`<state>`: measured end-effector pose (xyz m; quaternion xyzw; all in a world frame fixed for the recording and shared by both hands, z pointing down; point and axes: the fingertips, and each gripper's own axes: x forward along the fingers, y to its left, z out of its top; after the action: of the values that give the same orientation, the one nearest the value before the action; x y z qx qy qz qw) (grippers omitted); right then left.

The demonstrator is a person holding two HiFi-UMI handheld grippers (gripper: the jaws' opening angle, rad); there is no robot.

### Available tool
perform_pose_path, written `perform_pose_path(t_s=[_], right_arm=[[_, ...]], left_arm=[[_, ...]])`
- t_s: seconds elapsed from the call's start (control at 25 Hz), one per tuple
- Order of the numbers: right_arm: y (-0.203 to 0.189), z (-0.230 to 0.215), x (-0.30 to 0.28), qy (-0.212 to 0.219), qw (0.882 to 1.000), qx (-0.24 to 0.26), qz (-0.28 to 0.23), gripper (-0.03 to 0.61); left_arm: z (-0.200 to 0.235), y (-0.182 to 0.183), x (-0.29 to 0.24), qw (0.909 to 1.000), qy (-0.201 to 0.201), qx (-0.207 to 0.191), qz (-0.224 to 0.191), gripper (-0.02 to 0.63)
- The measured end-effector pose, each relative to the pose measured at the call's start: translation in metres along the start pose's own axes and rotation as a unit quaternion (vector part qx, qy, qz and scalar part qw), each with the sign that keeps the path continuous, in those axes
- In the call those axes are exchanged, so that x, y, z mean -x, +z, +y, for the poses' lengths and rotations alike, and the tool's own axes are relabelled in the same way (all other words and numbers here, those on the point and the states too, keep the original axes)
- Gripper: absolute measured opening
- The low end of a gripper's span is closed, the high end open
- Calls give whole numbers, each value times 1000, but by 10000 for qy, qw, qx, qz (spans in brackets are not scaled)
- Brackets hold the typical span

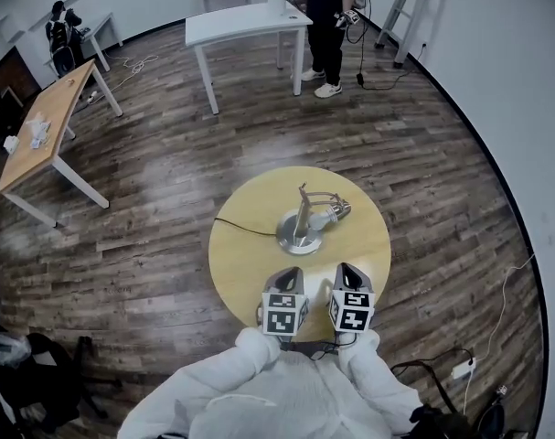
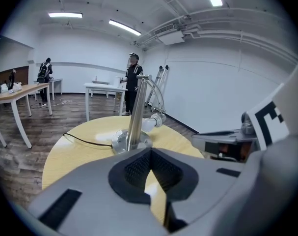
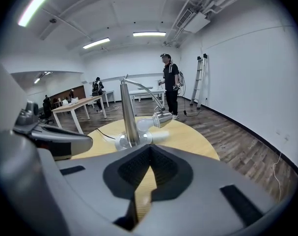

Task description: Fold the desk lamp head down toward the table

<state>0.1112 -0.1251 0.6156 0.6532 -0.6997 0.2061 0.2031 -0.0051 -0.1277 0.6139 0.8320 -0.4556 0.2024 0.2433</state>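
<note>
Fingers together, empty: left gripper [image 1: 293, 272], right gripper [image 1: 343, 267]; lamp [image 1: 301, 225] ahead, cord [image 1: 245, 229] leftward

On the desk lamp [image 1: 300, 227], the pole and round base gleam as polished metal, while the head looks paler and satin. The counter [image 1: 250, 277] is pale wood, smooth and faintly shiny. The floor [image 1: 167, 181] is dark planks, glossy, catching light. The left gripper [image 2: 149, 151] and right gripper [image 3: 149, 147] show matt grey plastic shells, with black ribbed pads [image 2: 135, 170] lining the jaws. The sleeves [image 1: 231, 373] are white puffy cloth.
</note>
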Motion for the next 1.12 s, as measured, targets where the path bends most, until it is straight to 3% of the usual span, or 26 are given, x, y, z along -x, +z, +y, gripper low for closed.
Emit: perform_pose_path(t_s=[0.24,0.48,0.88,1.12], right_arm=[[-2,8,9,70,9998,-154,-101,8],[-10,13,38,157,9997,-41,-187,8],[-88,-2,138,311,9995,-63,-31,8],[-110,13,192,539,9985,-48,-97,8]], left_arm=[[2,-4,11,9998,-87,191,75,0],[-12,-14,30,10000,-3,-15,32,0],[-81,-91,109,9993,216,306,-5,1],[-108,-131,164,9981,402,456,60,1]])
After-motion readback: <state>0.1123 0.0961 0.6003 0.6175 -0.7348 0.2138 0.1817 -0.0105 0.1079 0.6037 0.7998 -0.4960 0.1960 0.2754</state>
